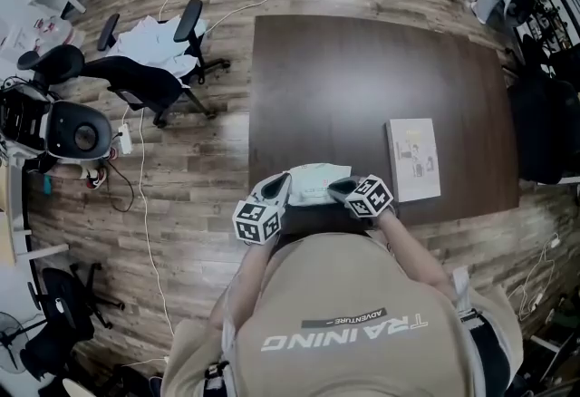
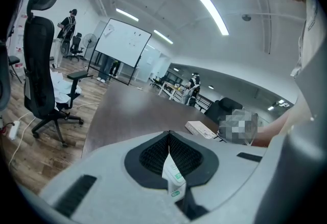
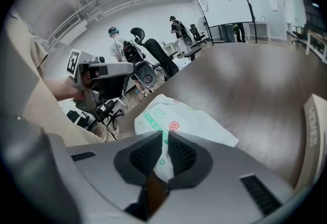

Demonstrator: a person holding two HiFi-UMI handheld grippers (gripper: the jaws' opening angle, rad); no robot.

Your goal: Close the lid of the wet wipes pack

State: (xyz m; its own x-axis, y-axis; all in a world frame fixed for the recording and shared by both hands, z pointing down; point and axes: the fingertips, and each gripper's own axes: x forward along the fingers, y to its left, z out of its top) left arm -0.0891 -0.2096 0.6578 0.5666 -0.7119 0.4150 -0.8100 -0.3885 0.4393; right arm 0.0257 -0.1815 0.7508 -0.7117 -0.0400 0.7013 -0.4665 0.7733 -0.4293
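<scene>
The wet wipes pack [image 1: 313, 182] is a soft white pouch with green print, lying at the near edge of the dark table [image 1: 362, 78]. My left gripper [image 1: 285, 188] is shut on the pack's left edge; in the left gripper view a thin white strip of the pack [image 2: 171, 173] sticks out between the closed pads [image 2: 153, 155]. My right gripper [image 1: 338, 190] is shut on the pack's right edge. In the right gripper view the pack [image 3: 179, 121] spreads out beyond the closed gripper [image 3: 164, 137]. I cannot make out the lid in any view.
A flat white box or book [image 1: 413, 159] lies on the table just right of the pack. Office chairs [image 1: 136, 78] stand on the wood floor to the left, with cables running across it. Other people stand far off in the room.
</scene>
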